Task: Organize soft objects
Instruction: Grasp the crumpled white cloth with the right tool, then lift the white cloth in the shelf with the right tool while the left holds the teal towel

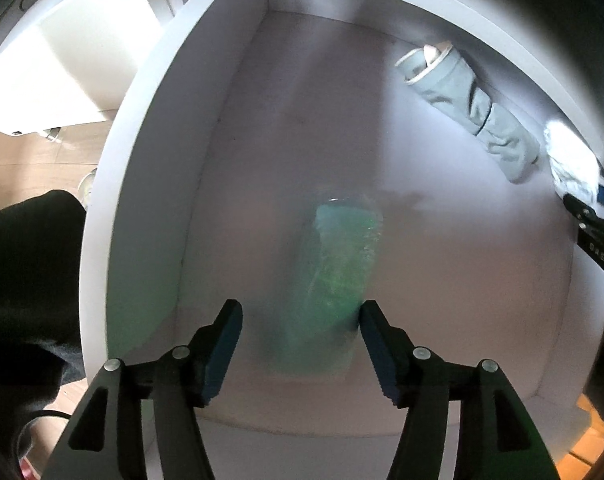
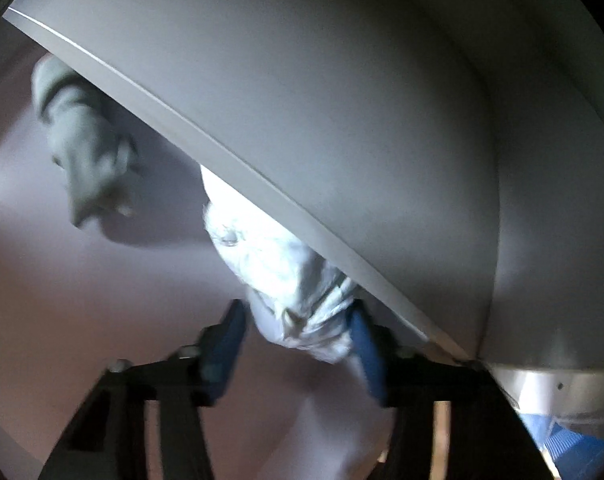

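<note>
Inside the drawer (image 1: 150, 184), your left gripper (image 1: 300, 344) hangs open above a blurred green cloth (image 1: 337, 276); your right gripper (image 2: 298, 344) has a white cloth (image 2: 290, 280) between its part-open jaws, grip unclear.

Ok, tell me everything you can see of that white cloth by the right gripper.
The white cloth is a crumpled, wrinkled fabric bundle lying on the drawer floor against the drawer wall, beside a grey-green sock. Its near end sits between the right gripper fingers; blur hides whether they pinch it.
</note>
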Demonstrator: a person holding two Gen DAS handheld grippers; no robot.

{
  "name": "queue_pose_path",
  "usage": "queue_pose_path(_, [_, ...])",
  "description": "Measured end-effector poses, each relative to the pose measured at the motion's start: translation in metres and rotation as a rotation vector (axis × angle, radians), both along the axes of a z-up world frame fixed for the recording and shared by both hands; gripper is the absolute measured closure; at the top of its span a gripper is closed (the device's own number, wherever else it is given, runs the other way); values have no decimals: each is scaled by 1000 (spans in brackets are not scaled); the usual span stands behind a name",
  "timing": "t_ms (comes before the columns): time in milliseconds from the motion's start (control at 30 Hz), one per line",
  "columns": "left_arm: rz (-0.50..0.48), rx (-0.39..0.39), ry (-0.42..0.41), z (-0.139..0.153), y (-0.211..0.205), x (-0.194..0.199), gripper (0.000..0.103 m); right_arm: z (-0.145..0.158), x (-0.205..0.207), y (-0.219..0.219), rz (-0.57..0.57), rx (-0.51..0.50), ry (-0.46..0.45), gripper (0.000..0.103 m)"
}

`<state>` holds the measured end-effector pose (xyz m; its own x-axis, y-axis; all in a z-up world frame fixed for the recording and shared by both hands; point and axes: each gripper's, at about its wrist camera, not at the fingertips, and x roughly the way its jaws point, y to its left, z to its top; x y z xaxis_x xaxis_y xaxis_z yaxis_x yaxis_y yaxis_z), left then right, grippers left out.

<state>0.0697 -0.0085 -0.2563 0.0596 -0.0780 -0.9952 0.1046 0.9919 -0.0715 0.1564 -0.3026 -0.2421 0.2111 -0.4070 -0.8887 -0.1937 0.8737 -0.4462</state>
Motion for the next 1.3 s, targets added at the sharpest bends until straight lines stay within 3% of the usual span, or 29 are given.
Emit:
queue_pose_path(200, [-31, 36, 20, -5, 4, -6, 43, 2, -26, -11, -67, 101, 67, 60])
queue_pose_path(300, [-46, 57, 38, -7, 6, -9, 52, 1, -32, 0, -115, 205, 125, 59])
queue_pose_path(400, [-53, 64, 36, -5, 10, -13, 53, 10, -43, -6, -182, 378, 177, 54])
queue_pose_path(467, [-54, 64, 34, -4, 12, -13, 54, 21, -46, -16, -228, 445, 170, 53])
queue_pose_path(567, [-51, 65, 31, -6, -1, -8, 61, 42, -55, -20, -238, 458, 72, 43])
queue_pose_path(700, [-53, 61, 38, -10, -1, -4, 65, 68, -47, 10, -145, 495, 13, 41])
queue_pose_path(733, [-54, 60, 40, -9, 0, -1, 66, 68, -63, 23, -121, 490, 12, 41])
queue_pose_path(833, [-50, 56, 42, -14, -1, 4, 67, 57, -73, 51, 39, 442, 59, 41])
queue_pose_path(867, [-47, 55, 41, -13, 1, 3, 67, 31, -64, 57, 79, 416, 75, 41])
queue_pose_path(900, [-44, 53, 40, -12, 4, 3, 67, 24, -76, 67, 101, 396, 79, 41])
queue_pose_path(1067, [-44, 54, 41, -21, 7, 5, 67, 6, -71, 103, 299, 310, 112, 41])
queue_pose_path(1167, [-43, 52, 39, -24, 0, 7, 67, -12, -66, 91, 205, 328, 164, 33])
queue_pose_path(1267, [-42, 51, 35, -23, -1, 7, 67, -10, -69, 69, 2, 468, 250, 29])
queue_pose_path(1300, [-43, 51, 35, -22, -2, 6, 67, -7, -73, 65, -19, 514, 246, 29])
